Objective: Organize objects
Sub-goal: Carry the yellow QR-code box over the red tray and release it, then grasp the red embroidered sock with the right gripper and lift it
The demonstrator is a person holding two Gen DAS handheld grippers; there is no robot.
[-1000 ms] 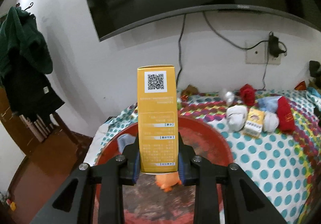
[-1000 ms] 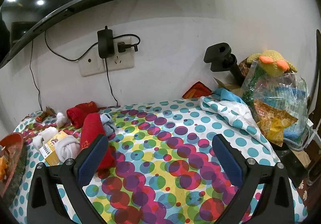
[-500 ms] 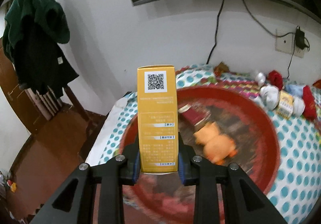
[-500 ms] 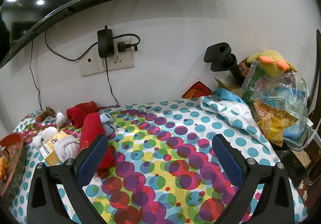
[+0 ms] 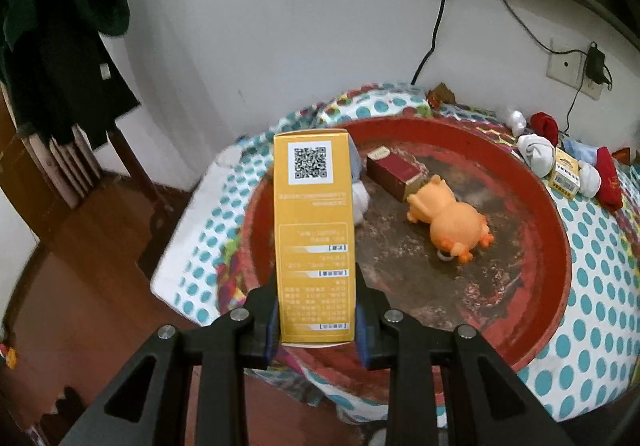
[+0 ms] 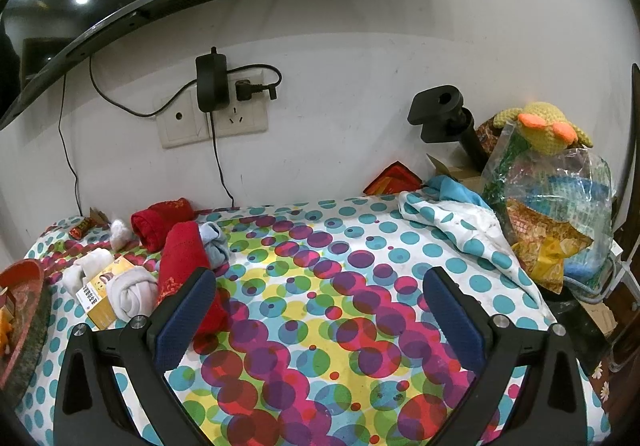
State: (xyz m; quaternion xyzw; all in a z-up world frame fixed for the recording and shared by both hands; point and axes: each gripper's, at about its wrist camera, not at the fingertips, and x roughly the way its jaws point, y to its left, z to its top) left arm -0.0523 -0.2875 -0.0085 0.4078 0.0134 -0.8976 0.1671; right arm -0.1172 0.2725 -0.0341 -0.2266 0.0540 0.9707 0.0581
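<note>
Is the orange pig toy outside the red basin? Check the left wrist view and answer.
No, the orange pig toy lies inside the red basin, on its worn floor next to a dark red box.

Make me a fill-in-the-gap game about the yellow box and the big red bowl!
1. The left gripper holds a tall ____ box.
2. The orange toy pig lies inside the red ____.
3. The right gripper is open and holds ____.

Missing words: yellow; bowl; nothing

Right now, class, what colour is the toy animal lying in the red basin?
Orange. The toy animal shows best in the left wrist view.
</note>
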